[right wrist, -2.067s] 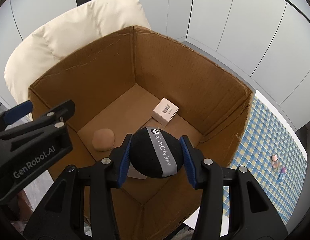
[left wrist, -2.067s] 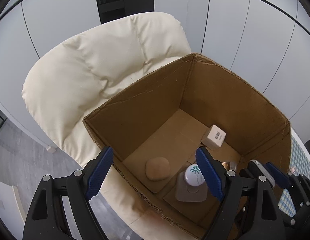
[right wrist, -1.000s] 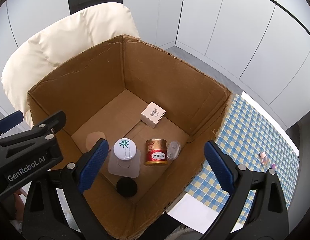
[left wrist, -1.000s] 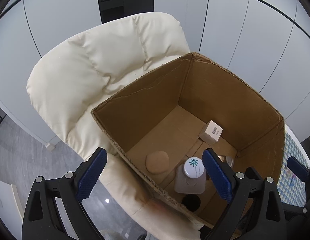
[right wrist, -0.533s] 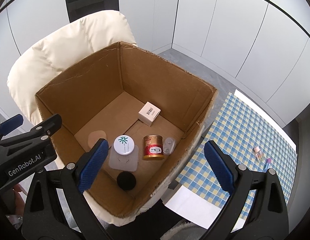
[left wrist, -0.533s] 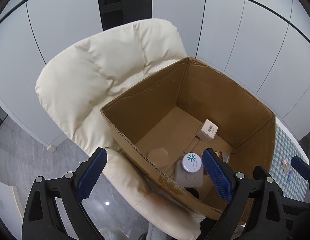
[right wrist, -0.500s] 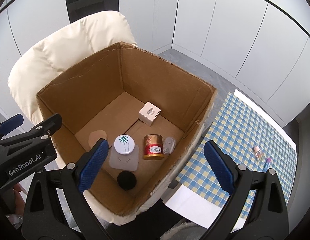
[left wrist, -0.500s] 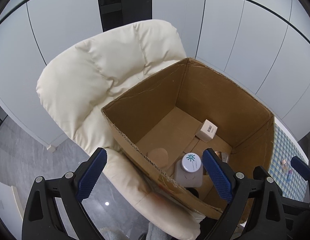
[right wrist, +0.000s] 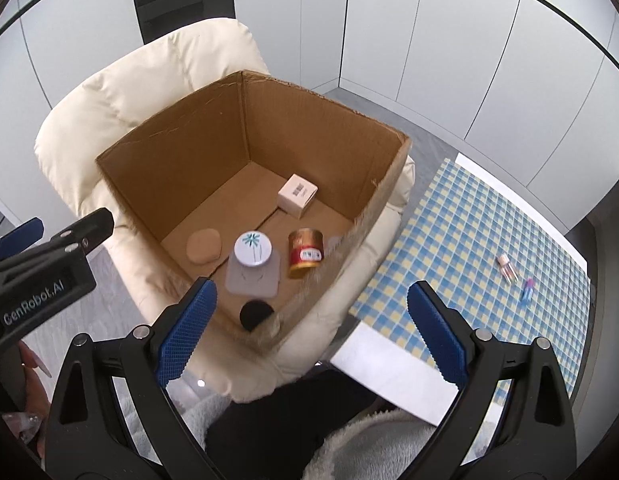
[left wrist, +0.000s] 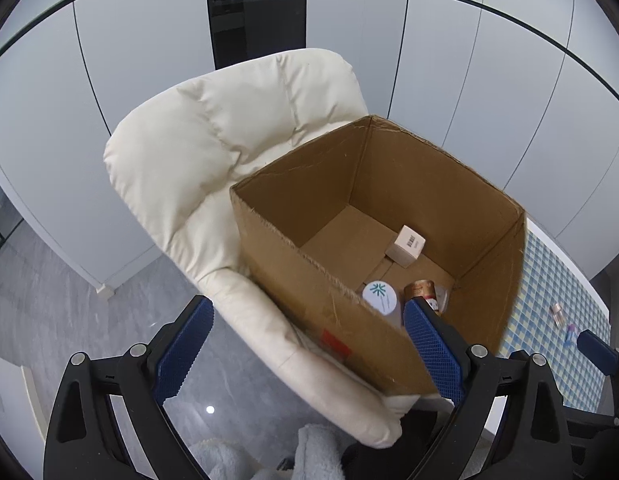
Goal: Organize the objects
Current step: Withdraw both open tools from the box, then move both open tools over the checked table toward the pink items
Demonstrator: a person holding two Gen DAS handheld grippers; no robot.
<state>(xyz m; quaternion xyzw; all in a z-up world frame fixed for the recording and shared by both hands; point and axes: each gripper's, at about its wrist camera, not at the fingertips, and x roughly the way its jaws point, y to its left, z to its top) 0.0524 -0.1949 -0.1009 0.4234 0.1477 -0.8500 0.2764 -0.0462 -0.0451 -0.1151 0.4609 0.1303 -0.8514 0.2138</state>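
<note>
Tongs first: we hold the right gripper (right wrist: pixel 311 334) and the left gripper (left wrist: pixel 307 350) spread wide and empty, above the near rim of the cardboard box (right wrist: pixel 245 128) on the cream chair (right wrist: pixel 121 92). On the checked cloth (right wrist: pixel 469 240) far right lie two small vials (right wrist: pixel 507 269), one pinkish, one purple-capped. We judge them light, slick and breakable, best pinched gently across the body, while the black ball (right wrist: pixel 255 314), red tin (right wrist: pixel 305 252) and white-lidded jar (right wrist: pixel 252 250) already sit in the box.
</note>
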